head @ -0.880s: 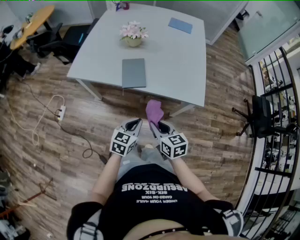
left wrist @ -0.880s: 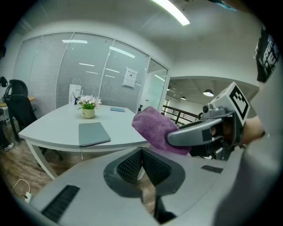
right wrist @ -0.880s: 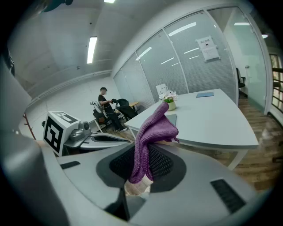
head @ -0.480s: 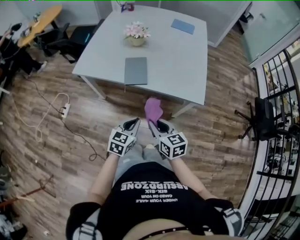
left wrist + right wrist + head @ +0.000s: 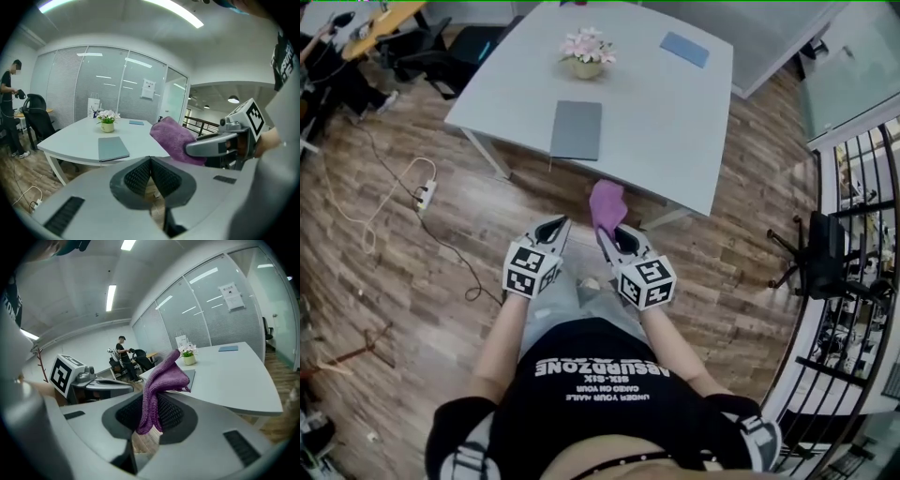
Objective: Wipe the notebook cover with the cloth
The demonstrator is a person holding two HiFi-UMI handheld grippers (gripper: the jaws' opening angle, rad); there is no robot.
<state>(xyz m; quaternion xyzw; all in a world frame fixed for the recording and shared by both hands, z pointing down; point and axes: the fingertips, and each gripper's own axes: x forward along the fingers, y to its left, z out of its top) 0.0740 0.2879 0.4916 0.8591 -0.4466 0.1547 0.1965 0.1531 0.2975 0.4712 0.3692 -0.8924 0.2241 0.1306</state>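
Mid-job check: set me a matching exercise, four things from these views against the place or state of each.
Things:
1. purple cloth
2. grey notebook
3. flower pot
4. left gripper

Places or states:
A. shut, nothing between its jaws
B. lying flat near the near edge of the table
C. pinched in the right gripper, off the table
D. standing on the table beyond the notebook

Pairs: 1-C, 2-B, 3-D, 4-A
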